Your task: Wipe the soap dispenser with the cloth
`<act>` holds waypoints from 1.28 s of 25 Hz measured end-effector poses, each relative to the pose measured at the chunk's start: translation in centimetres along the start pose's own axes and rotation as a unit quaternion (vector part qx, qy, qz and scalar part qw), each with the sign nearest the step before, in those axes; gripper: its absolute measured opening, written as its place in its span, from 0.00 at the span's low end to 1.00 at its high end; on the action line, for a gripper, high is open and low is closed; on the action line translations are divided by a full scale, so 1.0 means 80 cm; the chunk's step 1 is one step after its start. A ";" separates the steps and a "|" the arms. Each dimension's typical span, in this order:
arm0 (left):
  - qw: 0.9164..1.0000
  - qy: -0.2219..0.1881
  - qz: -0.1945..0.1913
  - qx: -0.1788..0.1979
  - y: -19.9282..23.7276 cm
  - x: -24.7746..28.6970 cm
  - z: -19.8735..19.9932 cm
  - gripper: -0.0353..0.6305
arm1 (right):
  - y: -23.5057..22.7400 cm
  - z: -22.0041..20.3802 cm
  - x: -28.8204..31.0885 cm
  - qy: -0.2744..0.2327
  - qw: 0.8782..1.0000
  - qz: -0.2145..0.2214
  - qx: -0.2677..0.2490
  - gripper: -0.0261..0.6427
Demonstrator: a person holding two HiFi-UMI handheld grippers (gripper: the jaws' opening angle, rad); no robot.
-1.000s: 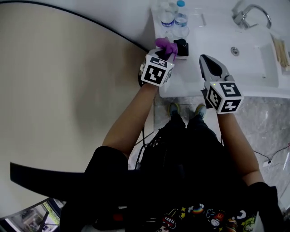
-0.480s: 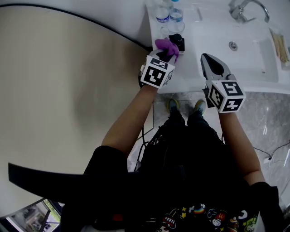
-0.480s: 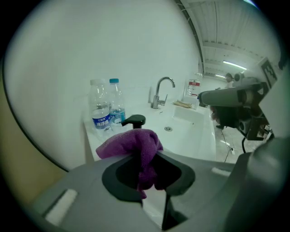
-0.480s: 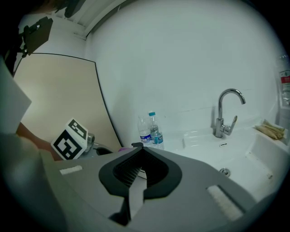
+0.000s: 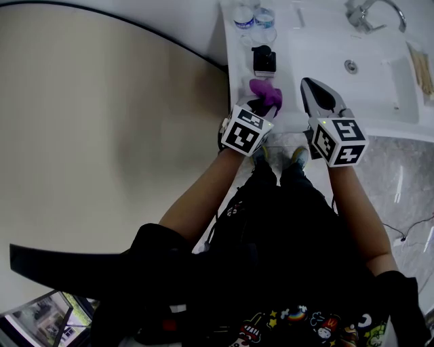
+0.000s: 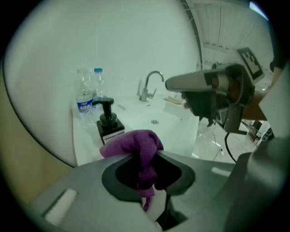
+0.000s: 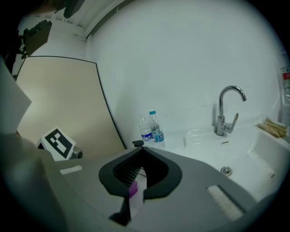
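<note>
The black pump soap dispenser [image 5: 264, 59] [image 6: 108, 125] stands on the white counter [image 5: 239, 64], near its left end. My left gripper [image 5: 262, 101] [image 6: 146, 153] is shut on a bunched purple cloth [image 5: 265, 92] [image 6: 135, 143]. It holds the cloth near the counter's front edge, short of the dispenser and apart from it. My right gripper [image 5: 309, 85] [image 7: 138, 148] is beside it on the right, over the counter, jaws shut and empty. In the right gripper view only the dispenser's pump top [image 7: 137, 143] shows above the jaws.
Two clear water bottles [image 5: 254, 17] [image 6: 86, 97] [image 7: 152, 128] stand behind the dispenser against the wall. To the right are the sink basin [image 5: 380, 74] and a chrome faucet [image 5: 366, 15] [image 7: 228, 111]. Tan sticks [image 5: 420, 64] lie at the far right. Beige floor lies left of the counter.
My left gripper has drawn the purple cloth back from the dispenser toward the counter's front edge. The right gripper has barely moved.
</note>
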State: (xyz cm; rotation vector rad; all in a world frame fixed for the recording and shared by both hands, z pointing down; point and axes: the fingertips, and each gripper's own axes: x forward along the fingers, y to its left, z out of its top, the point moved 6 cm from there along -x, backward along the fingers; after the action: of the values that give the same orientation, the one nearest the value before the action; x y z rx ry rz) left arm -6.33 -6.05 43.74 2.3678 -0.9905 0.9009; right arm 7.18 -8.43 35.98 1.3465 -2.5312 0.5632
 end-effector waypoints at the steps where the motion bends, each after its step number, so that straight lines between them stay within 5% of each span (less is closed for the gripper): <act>1: 1.000 0.013 0.003 0.004 0.000 0.008 -0.007 0.18 | -0.002 -0.001 -0.001 0.001 1.000 0.000 0.001 0.08; 8: 0.998 0.064 -0.001 0.001 -0.007 0.032 -0.026 0.28 | -0.013 -0.009 -0.008 0.005 1.000 0.002 0.009 0.08; 16: 0.999 -0.003 0.033 -0.016 -0.011 -0.006 0.011 0.31 | -0.011 -0.012 -0.004 0.001 1.000 0.009 0.012 0.08; 18: 0.998 -0.044 0.051 -0.016 -0.009 -0.034 0.027 0.24 | 0.001 -0.010 -0.004 -0.002 1.000 0.011 0.007 0.08; 20: 0.994 -0.087 0.068 -0.012 -0.006 -0.058 0.048 0.06 | 0.008 -0.005 -0.003 -0.007 1.000 0.015 0.003 0.08; 23: 0.981 -0.166 0.099 -0.002 -0.001 -0.091 0.086 0.05 | 0.014 0.010 0.002 -0.017 1.000 0.021 -0.007 0.08; 28: 0.938 -0.310 0.154 0.021 0.000 -0.143 0.122 0.05 | 0.036 0.039 0.001 -0.043 0.998 0.030 -0.035 0.08; 30: 0.923 -0.347 0.165 0.030 0.001 -0.148 0.121 0.05 | 0.043 0.046 0.002 -0.051 0.997 0.027 -0.045 0.08; 32: 0.917 -0.361 0.170 0.024 0.006 -0.145 0.116 0.05 | 0.047 0.049 0.004 -0.054 0.997 0.025 -0.047 0.08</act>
State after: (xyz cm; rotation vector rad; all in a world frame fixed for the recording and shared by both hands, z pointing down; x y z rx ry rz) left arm -9.19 -6.31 29.13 2.6659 -1.7051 0.1085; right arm 3.80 -8.41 31.72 1.3170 -2.6471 0.3858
